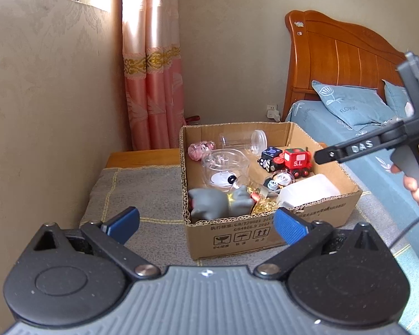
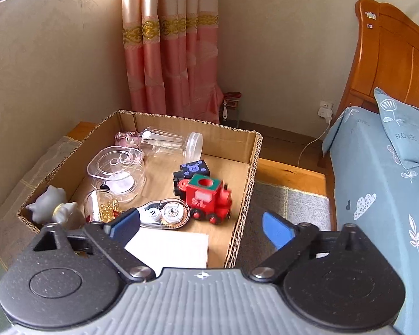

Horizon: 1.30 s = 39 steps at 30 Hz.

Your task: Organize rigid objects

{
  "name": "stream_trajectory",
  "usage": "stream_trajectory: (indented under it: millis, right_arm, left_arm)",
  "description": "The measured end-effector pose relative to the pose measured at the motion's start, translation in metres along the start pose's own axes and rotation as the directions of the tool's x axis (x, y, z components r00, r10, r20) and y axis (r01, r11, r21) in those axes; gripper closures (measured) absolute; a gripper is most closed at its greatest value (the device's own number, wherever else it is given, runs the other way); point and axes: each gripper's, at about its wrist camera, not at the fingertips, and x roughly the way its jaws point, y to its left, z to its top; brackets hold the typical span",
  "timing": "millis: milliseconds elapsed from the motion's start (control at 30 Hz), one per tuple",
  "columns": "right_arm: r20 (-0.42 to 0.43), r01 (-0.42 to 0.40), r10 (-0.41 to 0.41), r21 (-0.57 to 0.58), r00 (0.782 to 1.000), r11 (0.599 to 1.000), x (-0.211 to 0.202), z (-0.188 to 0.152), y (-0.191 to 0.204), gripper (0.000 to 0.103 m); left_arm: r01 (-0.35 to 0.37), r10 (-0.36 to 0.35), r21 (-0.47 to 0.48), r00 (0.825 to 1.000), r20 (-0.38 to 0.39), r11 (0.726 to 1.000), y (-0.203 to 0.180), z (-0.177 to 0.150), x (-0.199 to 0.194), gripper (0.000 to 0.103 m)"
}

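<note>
Right wrist view: the right gripper (image 2: 201, 227) hangs wide, nothing between its jaws, above the cardboard box's (image 2: 241, 209) near right rim. Ahead inside sit a red toy train (image 2: 209, 199), correction tape (image 2: 164, 213), clear jars and a grey figurine (image 2: 49, 203). The left gripper (image 1: 206, 220) also gapes, before the box on a grey mat (image 1: 142, 187).

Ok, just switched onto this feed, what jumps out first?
An open cardboard box crammed with small things stands on a grey mat, and the red toy train near its middle catches the eye first. Clear plastic jars lie behind the train and a grey cat figure sits in the near corner. Both tongs, left and right, are open and empty.
</note>
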Motion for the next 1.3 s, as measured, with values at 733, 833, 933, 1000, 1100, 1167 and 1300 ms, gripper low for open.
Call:
stream_trajectory:
  millis: [733, 833, 933, 1000, 1100, 1167, 1300]
  right_arm:
    - [-0.142, 0.141, -0.115, 0.188, 0.983, 0.972, -0.090, -0.086, 0.046, 0.000]
    - [-0.128, 0.172, -0.151, 0.171, 0.980, 0.970, -0.099, -0.089, 0.050, 0.000]
    - [-0.114, 0.173, -0.155, 0.172, 0.981, 0.970, -0.105, -0.089, 0.051, 0.000]
    - [-0.103, 0.177, -0.161, 0.171, 0.982, 0.969, -0.109, -0.088, 0.052, 0.000]
    - [-0.088, 0.175, -0.163, 0.167, 0.983, 0.970, -0.112, -0.087, 0.053, 0.000]
    - [-0.082, 0.182, -0.170, 0.165, 0.982, 0.969, -0.113, -0.087, 0.054, 0.000]
    - [-0.077, 0.179, -0.168, 0.168, 0.983, 0.969, -0.114, -0.087, 0.054, 0.000]
  left_arm:
    - [-0.052, 0.046, -0.035, 0.985, -0.167, 0.998, -0.033, -0.002, -0.022, 0.001]
    - [-0.053, 0.048, -0.028, 0.986, -0.160, 0.998, -0.038, -0.002, -0.029, 0.001]
    - [-0.063, 0.059, -0.016, 0.986, -0.156, 0.998, -0.042, -0.001, -0.034, 0.001]
    - [-0.067, 0.064, -0.011, 0.986, -0.155, 0.998, -0.044, 0.000, -0.037, 0.001]
    - [-0.073, 0.071, -0.004, 0.985, -0.154, 0.997, -0.046, 0.001, -0.038, 0.001]
    - [-0.076, 0.075, 0.000, 0.986, -0.151, 0.997, -0.046, 0.002, -0.039, 0.001]
    - [-0.078, 0.078, 0.006, 0.986, -0.146, 0.997, -0.047, 0.003, -0.041, 0.001]
